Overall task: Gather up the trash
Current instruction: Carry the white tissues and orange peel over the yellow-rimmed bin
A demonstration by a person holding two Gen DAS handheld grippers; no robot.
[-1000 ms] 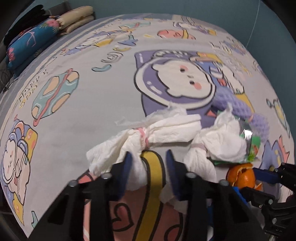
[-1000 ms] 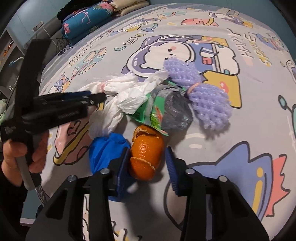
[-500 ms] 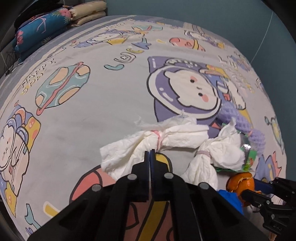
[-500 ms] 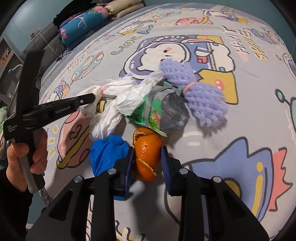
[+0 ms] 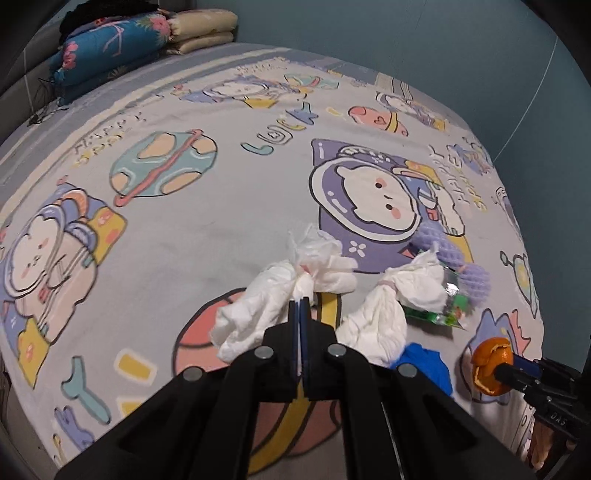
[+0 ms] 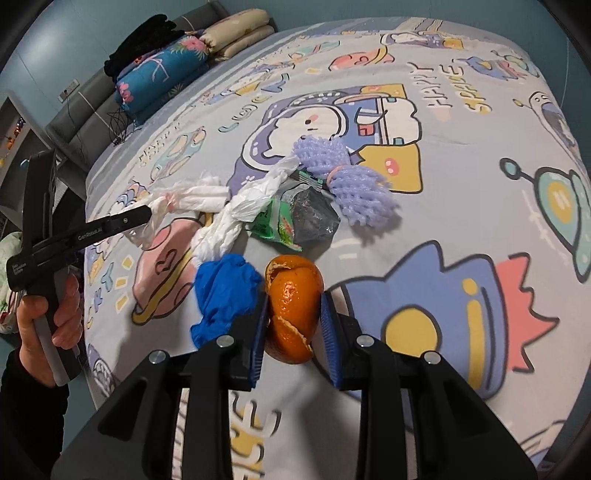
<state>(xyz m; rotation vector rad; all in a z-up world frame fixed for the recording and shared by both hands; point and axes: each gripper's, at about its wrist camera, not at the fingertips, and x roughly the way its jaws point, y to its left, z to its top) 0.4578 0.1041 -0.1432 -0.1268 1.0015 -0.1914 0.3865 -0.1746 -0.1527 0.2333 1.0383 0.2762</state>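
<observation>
On the bed's pale grey cartoon-print sheet (image 6: pixel 461 229) your trash sits in one loose cluster, and both of your grippers are already busy with it. Your left gripper (image 5: pixel 300 301) has its jaws pressed together on the pink-tied waist of a crumpled white tissue bundle (image 5: pixel 266 306), one of two such bundles; the second white tissue bundle (image 5: pixel 384 310) lies just to its right, touching the pile. Your right gripper (image 6: pixel 293 314) is pinching the single orange mandarin peel (image 6: pixel 293 299) between its blue pads, and the peel looks raised a little off the sheet.

Count what lies loose: one crumpled blue glove (image 6: pixel 225 291) just beside the peel, one green and silver foil snack wrapper (image 6: pixel 295 218) behind it, and one lilac foam fruit net (image 6: pixel 347 181) tied at its middle, touching the wrapper's far edge. That makes six pieces in all, two gripped and four lying on the sheet.

At the head of the bed one blue flowered pillow (image 6: pixel 162 74) lies beside two stacked beige cushions (image 6: pixel 236 33).
</observation>
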